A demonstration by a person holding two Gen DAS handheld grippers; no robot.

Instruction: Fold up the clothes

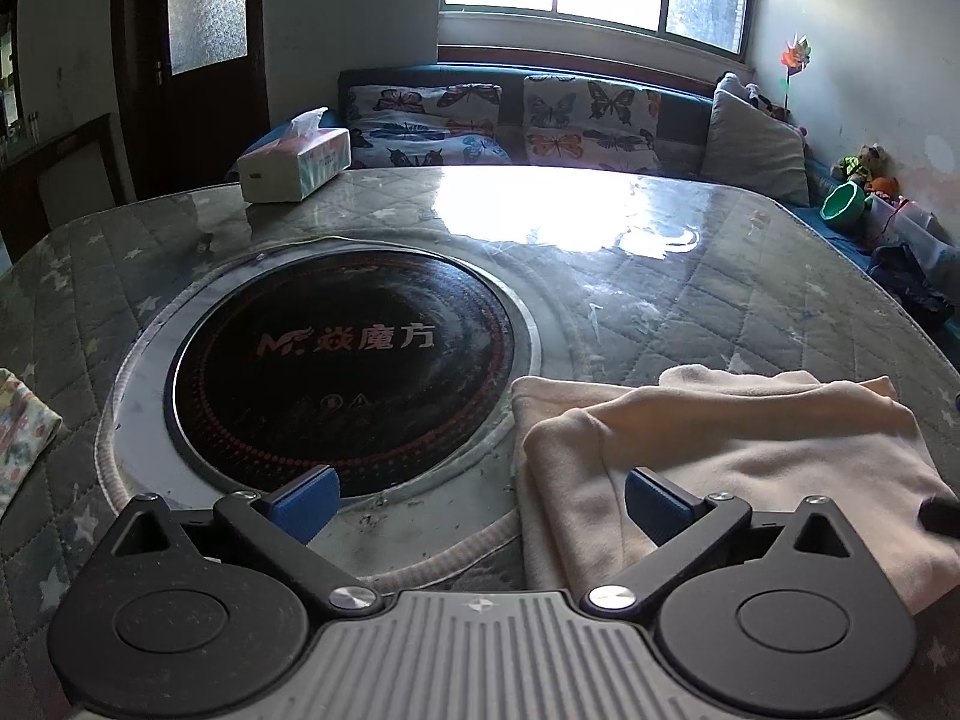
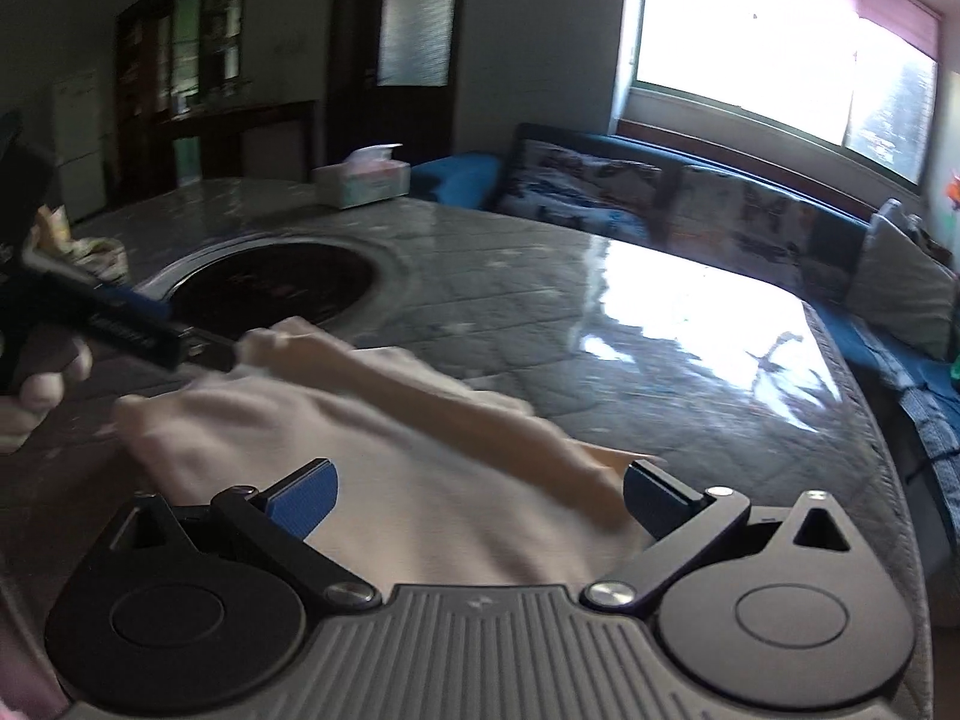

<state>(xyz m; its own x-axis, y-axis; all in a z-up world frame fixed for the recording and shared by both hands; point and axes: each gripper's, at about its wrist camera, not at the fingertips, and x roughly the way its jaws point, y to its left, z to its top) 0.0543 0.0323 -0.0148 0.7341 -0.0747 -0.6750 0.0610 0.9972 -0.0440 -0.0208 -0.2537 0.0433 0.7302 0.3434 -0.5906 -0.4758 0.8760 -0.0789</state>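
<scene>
1. The cream garment [image 1: 720,456] lies part-folded on the surface [image 1: 600,276], at four o'clock from the round black cooktop [image 1: 342,372].
2. Left tongs [image 1: 480,501] gape wide, holding nothing.
3. Right tongs [image 2: 480,498] stand open over the cloth, gripping nothing.
4. Soft, light and floppy, likely: pinch a doubled edge or corner.

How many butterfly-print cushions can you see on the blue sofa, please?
2: one butterfly-print cushion toward the left behind the tissue box, the other beside it under the window; the grey pillow may hide more.
</scene>
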